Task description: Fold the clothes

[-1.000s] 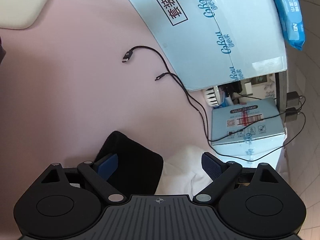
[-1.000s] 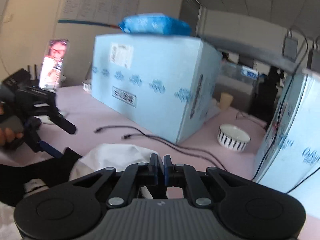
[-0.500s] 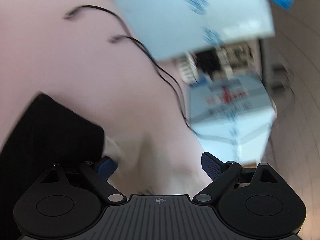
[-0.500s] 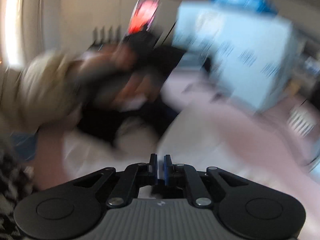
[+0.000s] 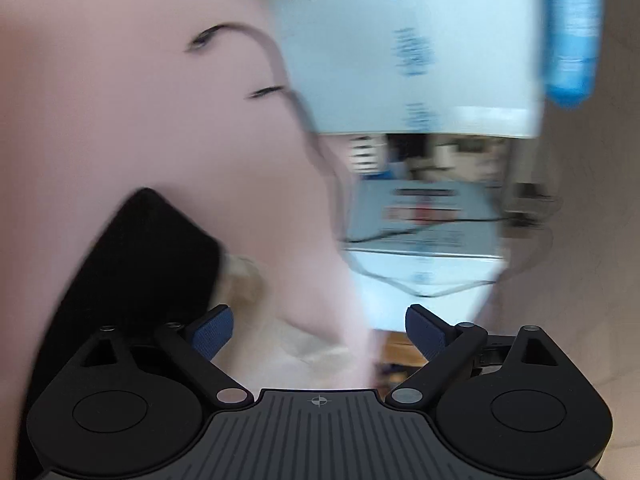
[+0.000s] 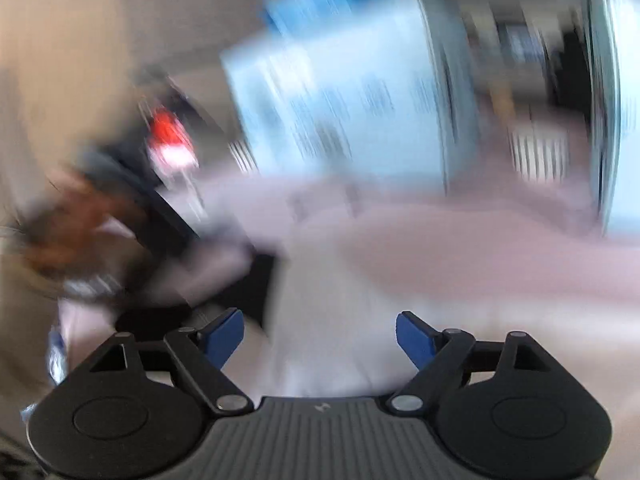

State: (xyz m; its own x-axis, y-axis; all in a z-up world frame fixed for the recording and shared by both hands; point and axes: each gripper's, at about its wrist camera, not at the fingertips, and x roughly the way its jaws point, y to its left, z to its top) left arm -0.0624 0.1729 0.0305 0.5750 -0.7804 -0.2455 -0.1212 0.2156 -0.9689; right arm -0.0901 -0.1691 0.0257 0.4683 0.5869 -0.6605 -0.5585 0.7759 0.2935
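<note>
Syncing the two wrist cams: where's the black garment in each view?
Left wrist: black garment lower left, just beyond the left finger pad.
Right wrist: black garment, blurred, lower left, beside the white cloth.
Shared landmark: big light-blue box.

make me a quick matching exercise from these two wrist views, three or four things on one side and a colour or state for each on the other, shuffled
Things:
1. left claw
2. black garment
3. big carton
4. table cover

Colour or state:
A. pink
B. open, nothing between its pads
C. light blue with darker blue print
D. black, lying on the table by the left pad

Pairs: 1-B, 2-D, 3-C, 4-A

The right claw is open too.
</note>
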